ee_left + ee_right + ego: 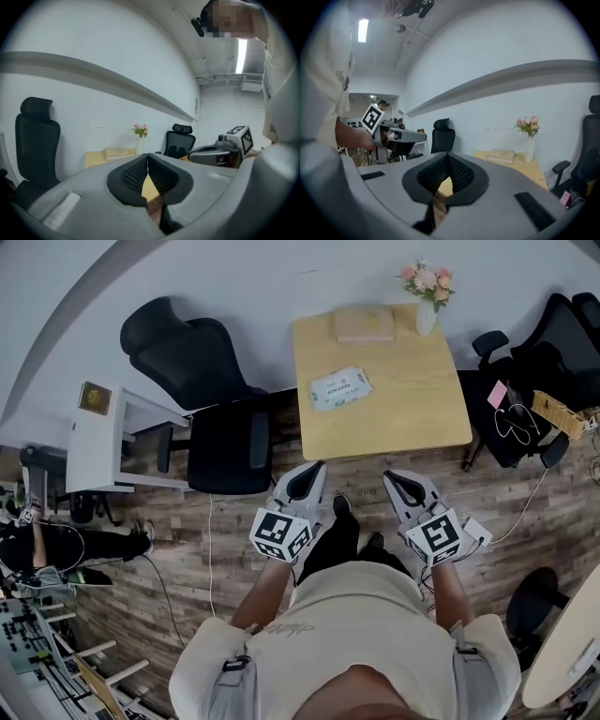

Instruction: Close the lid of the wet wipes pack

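**Pale wood table with the pack on its left half; both grippers closed, short of the table's near edge**

Head view: the table (412, 409) stands ahead of the person. The pack (340, 388) lies flat on the table's left half, about midway between its near and far edges. A book (366, 324) and a vase (427, 298) of flowers stand at the table's far edge, well apart from the pack.

The left gripper (313, 470) and the right gripper (393, 476) are held side by side over the floor, just short of the table's near edge. Each gripper view shows the ribbed pads meeting at their tips with nothing between them, so both tools are closed and empty.

Key relation: the pack lies straight ahead of the left gripper, across the table's near edge, and ahead and to the left of the right gripper. The left gripper is therefore judged the nearer. The pack's long axis runs roughly across the table, its right end turned slightly toward the far edge.

The lid is too small to make out, open or shut. The likely next move is a forward reach over the near edge and down onto the pack's top face.
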`<state>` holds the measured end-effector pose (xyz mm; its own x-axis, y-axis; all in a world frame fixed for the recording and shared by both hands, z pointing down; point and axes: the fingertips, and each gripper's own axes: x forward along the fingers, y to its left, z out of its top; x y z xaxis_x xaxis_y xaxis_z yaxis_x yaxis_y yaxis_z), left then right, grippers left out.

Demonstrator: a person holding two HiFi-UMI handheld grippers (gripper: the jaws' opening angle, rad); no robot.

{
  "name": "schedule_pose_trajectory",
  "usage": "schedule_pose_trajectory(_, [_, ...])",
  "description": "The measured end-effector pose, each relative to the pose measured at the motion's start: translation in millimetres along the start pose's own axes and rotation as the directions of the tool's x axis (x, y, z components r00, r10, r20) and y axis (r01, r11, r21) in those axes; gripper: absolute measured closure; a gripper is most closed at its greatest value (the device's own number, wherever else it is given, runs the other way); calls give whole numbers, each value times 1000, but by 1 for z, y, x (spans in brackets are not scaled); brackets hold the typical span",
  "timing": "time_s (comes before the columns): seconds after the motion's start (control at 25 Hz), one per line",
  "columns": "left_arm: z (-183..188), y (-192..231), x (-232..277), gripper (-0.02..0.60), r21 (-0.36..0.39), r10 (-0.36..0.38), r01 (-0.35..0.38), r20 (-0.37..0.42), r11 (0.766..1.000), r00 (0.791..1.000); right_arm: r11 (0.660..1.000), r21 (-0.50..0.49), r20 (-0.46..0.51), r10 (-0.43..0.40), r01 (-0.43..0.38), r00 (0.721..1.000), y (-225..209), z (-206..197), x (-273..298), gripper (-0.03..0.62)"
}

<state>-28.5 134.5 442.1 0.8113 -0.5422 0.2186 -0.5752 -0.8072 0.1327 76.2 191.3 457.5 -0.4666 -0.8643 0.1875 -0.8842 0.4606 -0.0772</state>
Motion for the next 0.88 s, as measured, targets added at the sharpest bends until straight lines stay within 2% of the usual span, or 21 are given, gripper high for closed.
schedule_pose_trajectory(0.16, [13,28,22,563,0,-33,33,23,999,999,999,-18,-10,-31,31,999,-12,18,28,591])
schedule_pose_trajectory(0.44, [45,92,50,563,68,-67,63,58,996,996,992,-85,-14,-90,88,996,-32,53,89,591])
schedule_pose_trajectory(0.64, [41,137,68,563,59,-85,83,39,995,996,984,-98,-31,-152,148,988,-48,54,127,591])
schedule_pose_trajectory(0.88, [40,163,93,563,29,-108,108,13,994,994,986,-66,-69,-159,155,985,-64,48,155,591])
